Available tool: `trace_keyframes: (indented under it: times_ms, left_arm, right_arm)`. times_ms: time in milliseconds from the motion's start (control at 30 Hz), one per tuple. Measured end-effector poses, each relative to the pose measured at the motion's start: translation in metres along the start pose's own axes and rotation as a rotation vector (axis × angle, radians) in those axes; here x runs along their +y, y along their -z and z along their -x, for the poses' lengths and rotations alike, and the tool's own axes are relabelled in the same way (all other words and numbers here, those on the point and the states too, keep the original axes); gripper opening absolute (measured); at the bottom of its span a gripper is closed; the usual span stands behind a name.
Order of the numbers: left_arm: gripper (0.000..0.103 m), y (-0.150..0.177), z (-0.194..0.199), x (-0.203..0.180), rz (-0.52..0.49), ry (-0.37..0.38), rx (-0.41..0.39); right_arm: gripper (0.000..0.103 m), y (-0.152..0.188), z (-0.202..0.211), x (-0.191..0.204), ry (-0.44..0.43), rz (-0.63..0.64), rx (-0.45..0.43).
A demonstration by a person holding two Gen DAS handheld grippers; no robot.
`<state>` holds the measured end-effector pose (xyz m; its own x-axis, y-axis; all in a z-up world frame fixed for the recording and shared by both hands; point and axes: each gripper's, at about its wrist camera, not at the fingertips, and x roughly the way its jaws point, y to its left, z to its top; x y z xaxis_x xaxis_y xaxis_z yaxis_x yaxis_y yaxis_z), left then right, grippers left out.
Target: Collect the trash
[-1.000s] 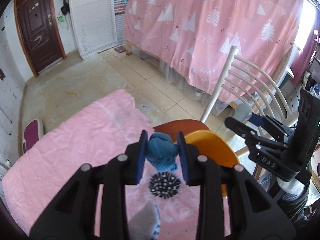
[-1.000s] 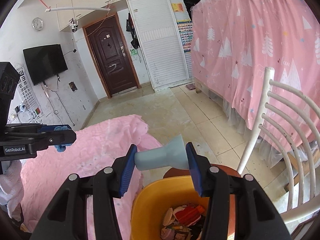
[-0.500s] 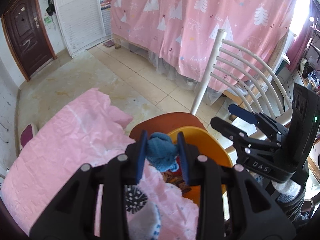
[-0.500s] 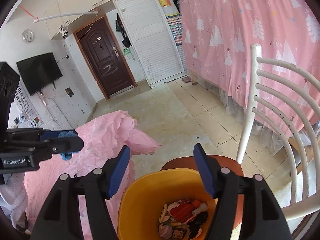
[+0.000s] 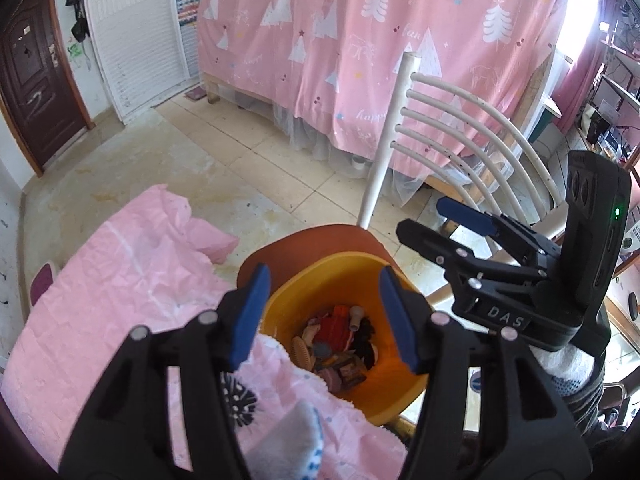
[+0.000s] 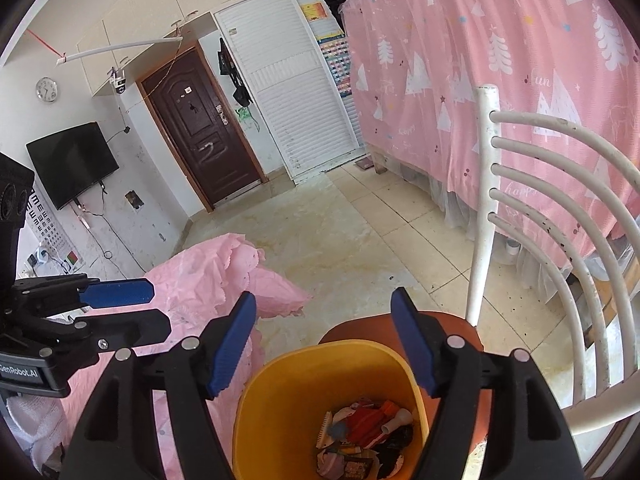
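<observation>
Left gripper (image 5: pixel 324 316) tilted steeply downward, jaws opening, nothing between the blue pads (image 5: pixel 250 320). Right gripper (image 6: pixel 326 340) angled down less steeply, just beside the left, jaws likewise opening and empty. White knitted sleeve (image 5: pixel 568 372) visible behind the right gripper's body.

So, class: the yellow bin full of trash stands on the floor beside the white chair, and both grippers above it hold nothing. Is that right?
Not quite. The yellow bin stands on the white chair's orange seat, as the right wrist view shows. The left gripper and right gripper are opening, with nothing between their jaws.
</observation>
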<state>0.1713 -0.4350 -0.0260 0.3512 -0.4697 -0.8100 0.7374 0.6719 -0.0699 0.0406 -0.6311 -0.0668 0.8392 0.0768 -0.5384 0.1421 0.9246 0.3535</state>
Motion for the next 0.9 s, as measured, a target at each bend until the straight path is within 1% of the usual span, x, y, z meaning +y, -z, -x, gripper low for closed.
trace_keyframes:
  times_ms: [233, 267, 300, 367, 433, 500, 600, 633, 700, 900]
  left_arm:
    - [0.055, 0.009, 0.019, 0.018, 0.033, -0.012, -0.023]
    - [0.057, 0.012, 0.023, 0.022, 0.042, -0.014, -0.027]
    - [0.064, 0.014, 0.026, 0.025, 0.049, -0.015, -0.031]
    - [0.071, 0.018, 0.033, 0.033, 0.069, -0.014, -0.041]
    - [0.074, 0.024, 0.043, 0.041, 0.086, -0.017, -0.061]
    - [0.082, 0.03, 0.053, 0.047, 0.097, -0.029, -0.082]
    - [0.089, 0.04, 0.068, 0.061, 0.127, -0.042, -0.112]
    - [0.09, 0.044, 0.074, 0.066, 0.141, -0.045, -0.122]
    - [0.092, 0.049, 0.083, 0.077, 0.167, -0.05, -0.137]
    - [0.092, 0.074, 0.109, 0.106, 0.235, -0.078, -0.18]
  right_arm:
    - [0.066, -0.003, 0.005, 0.021, 0.006, 0.035, -0.005]
    - [0.067, -0.003, 0.006, 0.025, 0.006, 0.04, -0.006]
    - [0.068, -0.003, 0.008, 0.029, 0.006, 0.045, -0.009]
    - [0.07, -0.004, 0.01, 0.039, 0.006, 0.057, -0.012]
    - [0.076, -0.004, 0.011, 0.047, 0.004, 0.068, -0.012]
    - [0.08, -0.005, 0.012, 0.06, -0.003, 0.087, -0.014]
    - [0.087, -0.007, 0.013, 0.079, -0.022, 0.11, -0.018]
    - [0.089, -0.008, 0.013, 0.085, -0.028, 0.118, -0.019]
    - [0.091, -0.008, 0.013, 0.1, -0.047, 0.137, -0.023]
    - [0.091, -0.007, 0.011, 0.146, -0.095, 0.195, -0.017]
